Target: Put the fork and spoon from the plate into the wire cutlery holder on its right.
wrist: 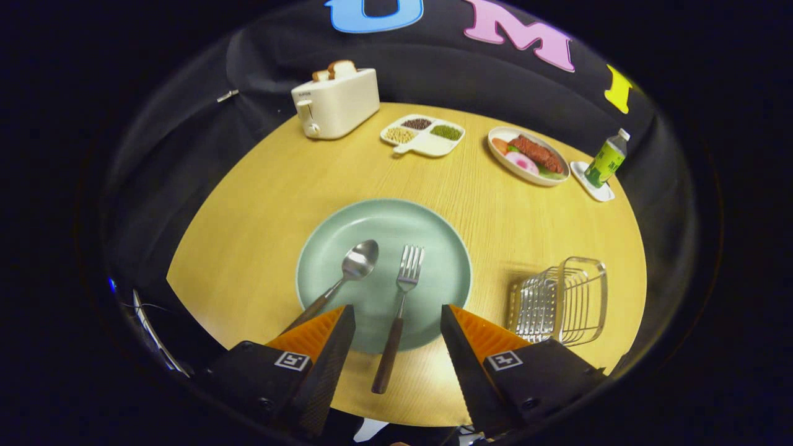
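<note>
A pale green plate (433, 235) lies on the round wooden table just ahead of my fingers. On it rest a spoon (353, 269) to the left and a fork (399, 303) to the right, both with dark handles pointing back at me. The fork's handle runs off the plate's near rim into the gap between my fingers. The spoon's handle passes behind the left finger (319, 337). My gripper (396, 319) is open and holds nothing. A wire cutlery holder (560, 300) stands right of the plate, just beyond the right finger (480, 337).
At the far side of the table stand a white toaster (337, 102) with bread in it, a divided dish of beans (423, 134), a plate of food (528, 155) and a green bottle (607, 159) on a small tray. Bare wood lies between these and the green plate.
</note>
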### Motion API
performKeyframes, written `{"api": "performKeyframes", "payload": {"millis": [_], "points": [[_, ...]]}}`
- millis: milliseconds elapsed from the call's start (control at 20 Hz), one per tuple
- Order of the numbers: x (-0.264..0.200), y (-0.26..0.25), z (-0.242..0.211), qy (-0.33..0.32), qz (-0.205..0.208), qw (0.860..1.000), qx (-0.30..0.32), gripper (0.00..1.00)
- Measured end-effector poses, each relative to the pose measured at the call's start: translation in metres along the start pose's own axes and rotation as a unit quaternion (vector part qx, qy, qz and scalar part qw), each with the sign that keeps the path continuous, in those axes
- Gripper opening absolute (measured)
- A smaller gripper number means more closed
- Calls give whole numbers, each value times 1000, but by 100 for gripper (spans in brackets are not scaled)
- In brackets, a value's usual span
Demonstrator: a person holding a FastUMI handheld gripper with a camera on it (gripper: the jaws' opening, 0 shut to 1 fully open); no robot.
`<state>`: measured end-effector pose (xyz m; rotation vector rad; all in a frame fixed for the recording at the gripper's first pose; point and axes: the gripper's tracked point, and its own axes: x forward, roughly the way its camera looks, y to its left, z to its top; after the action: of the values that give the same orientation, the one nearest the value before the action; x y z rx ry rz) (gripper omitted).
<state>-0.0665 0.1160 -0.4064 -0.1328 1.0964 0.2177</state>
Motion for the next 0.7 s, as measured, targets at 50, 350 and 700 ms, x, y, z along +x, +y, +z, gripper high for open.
{"api": "performKeyframes", "payload": {"millis": [50, 350, 700], "points": [[5, 1, -4, 14, 5, 1000, 8, 87], [34, 2, -18, 69, 11, 998, 0, 83], [47, -3, -30, 149, -18, 987, 50, 42]]}}
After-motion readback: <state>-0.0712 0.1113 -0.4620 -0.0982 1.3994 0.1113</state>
